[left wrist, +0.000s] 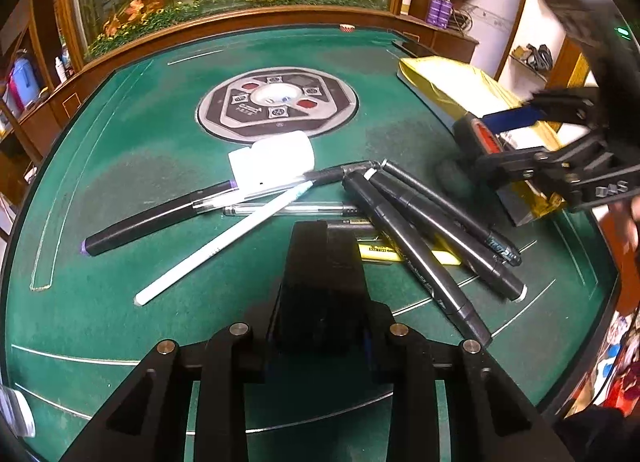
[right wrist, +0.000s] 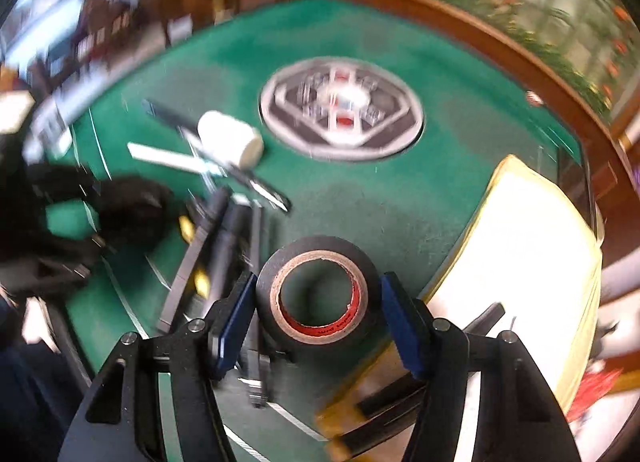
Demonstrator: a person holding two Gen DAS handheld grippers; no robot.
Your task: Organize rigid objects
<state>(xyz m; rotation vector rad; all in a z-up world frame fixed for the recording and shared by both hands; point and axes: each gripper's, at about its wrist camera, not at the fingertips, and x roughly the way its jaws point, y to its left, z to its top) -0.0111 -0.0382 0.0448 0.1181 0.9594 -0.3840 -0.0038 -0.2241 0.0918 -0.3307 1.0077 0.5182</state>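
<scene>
My left gripper (left wrist: 324, 258) sits low in the left wrist view, shut on a black rectangular block (left wrist: 320, 290) that hides its fingertips. Beyond it on the green felt lie a black marker with purple ends (left wrist: 160, 217), a white pen (left wrist: 224, 242), clear pens (left wrist: 288, 209), black markers (left wrist: 420, 229) and a yellow item (left wrist: 380, 252) under them. My right gripper (right wrist: 320, 294) is shut on a black tape roll (right wrist: 272, 282) with a red inner rim, its blue pads on either side. That roll (left wrist: 466, 133) hangs above the felt beside the gold box (left wrist: 452, 89).
A white cylinder (left wrist: 276, 157) lies on its side behind the pens. The round control panel (left wrist: 278, 101) marks the table's middle. The gold box (right wrist: 532, 246) fills the right side, and a wooden rim (left wrist: 240, 21) borders the felt. The right wrist view is motion-blurred.
</scene>
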